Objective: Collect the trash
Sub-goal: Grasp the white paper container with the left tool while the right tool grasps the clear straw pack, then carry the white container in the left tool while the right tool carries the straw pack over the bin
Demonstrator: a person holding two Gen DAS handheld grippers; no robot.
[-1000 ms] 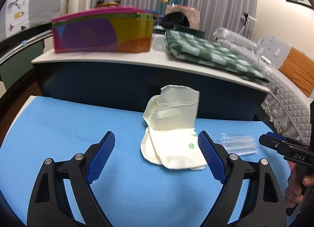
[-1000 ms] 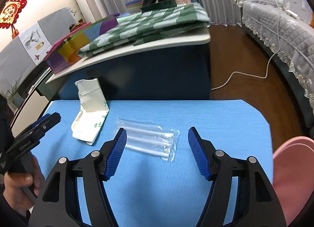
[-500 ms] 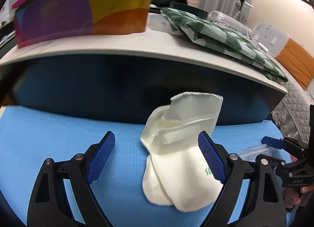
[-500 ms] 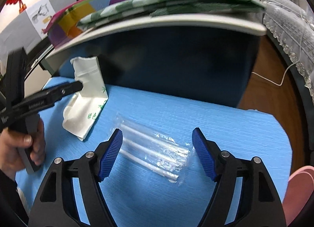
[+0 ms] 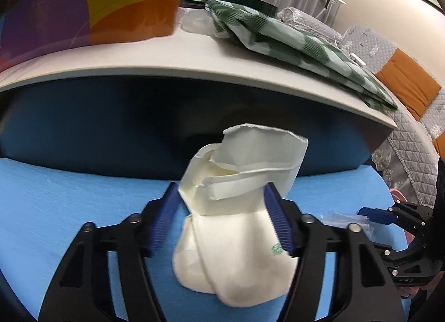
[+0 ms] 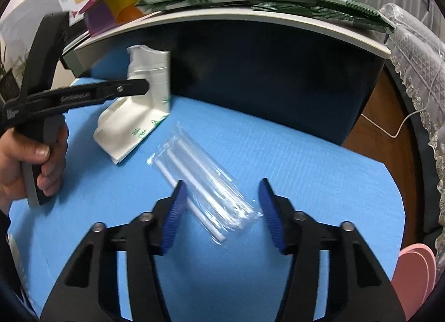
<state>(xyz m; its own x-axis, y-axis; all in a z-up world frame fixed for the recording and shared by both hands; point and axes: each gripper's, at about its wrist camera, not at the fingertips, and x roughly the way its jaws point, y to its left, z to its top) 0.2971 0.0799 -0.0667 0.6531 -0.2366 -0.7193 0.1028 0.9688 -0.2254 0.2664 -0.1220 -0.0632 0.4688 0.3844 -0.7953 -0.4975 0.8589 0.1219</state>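
A crumpled white paper bag (image 5: 236, 235) with small green print lies on the blue mat (image 5: 69, 205), its torn top standing up. My left gripper (image 5: 221, 210) straddles it and its jaws are closing, the blue pads at the bag's sides without squeezing it. In the right wrist view the same bag (image 6: 133, 124) sits at the far left. A clear plastic packet of white straws (image 6: 205, 182) lies slantwise on the mat. My right gripper (image 6: 221, 208) is around its near end, jaws closing, pads not pressing it.
Right behind the mat stands a dark-fronted table with a pale top (image 5: 194, 63), carrying a colourful box (image 5: 91, 13) and green chequered cloth (image 5: 292, 41). A pink object (image 6: 417, 280) sits at the mat's right corner. A grey sofa (image 5: 403, 138) is beyond.
Both grippers' jaws have narrowed around their items. The left gripper moved forward over the paper bag; the right one rolled and came closer over the straw packet.
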